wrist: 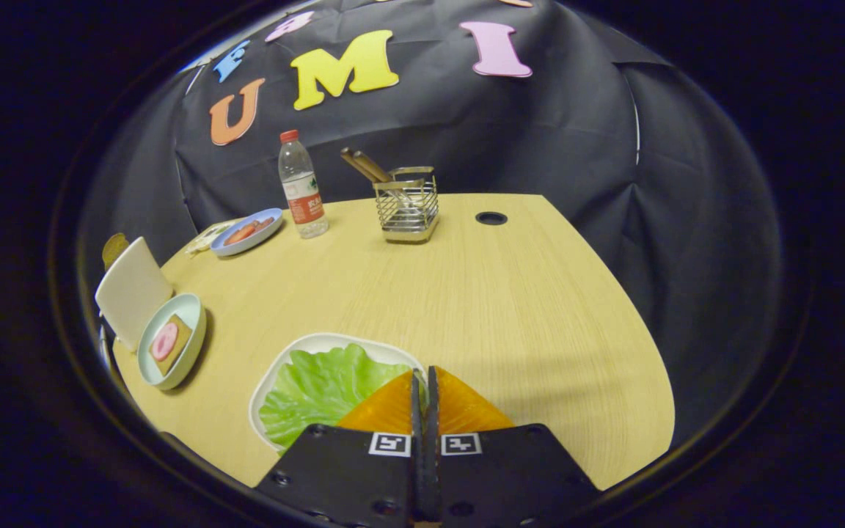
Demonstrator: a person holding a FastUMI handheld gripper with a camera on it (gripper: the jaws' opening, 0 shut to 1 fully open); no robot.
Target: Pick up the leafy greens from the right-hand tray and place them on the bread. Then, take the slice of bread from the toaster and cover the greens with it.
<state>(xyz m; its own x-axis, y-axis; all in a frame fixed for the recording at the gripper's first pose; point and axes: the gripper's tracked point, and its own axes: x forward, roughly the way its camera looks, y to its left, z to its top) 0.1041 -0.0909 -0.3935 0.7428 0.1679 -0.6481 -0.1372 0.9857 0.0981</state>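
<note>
My claw (422, 381) is pinched narrow, fingers almost touching, nothing clearly between them. Its tips sit over the right rim of the near white tray (298, 350), so I'm probably parked here to go for the leaf. Can't tell if the tips pinch the leaf's edge.

The leafy greens (320, 389) lie flat in that tray, filling most of it, just left of my fingers.

Left, a pale round bowl (188, 352) holds the bread (177, 345) with a pink slice (164, 341) on top; that's where the greens go. Just behind it stands the white toaster (131, 290), with a brown bit (114, 248) poking up beyond it, likely the second slice.

Far left, a blue plate (257, 236) carries some reddish food, too small to name. Beside it stands a water bottle (302, 187), then a wire holder (408, 209) with wooden sticks (367, 165).
</note>
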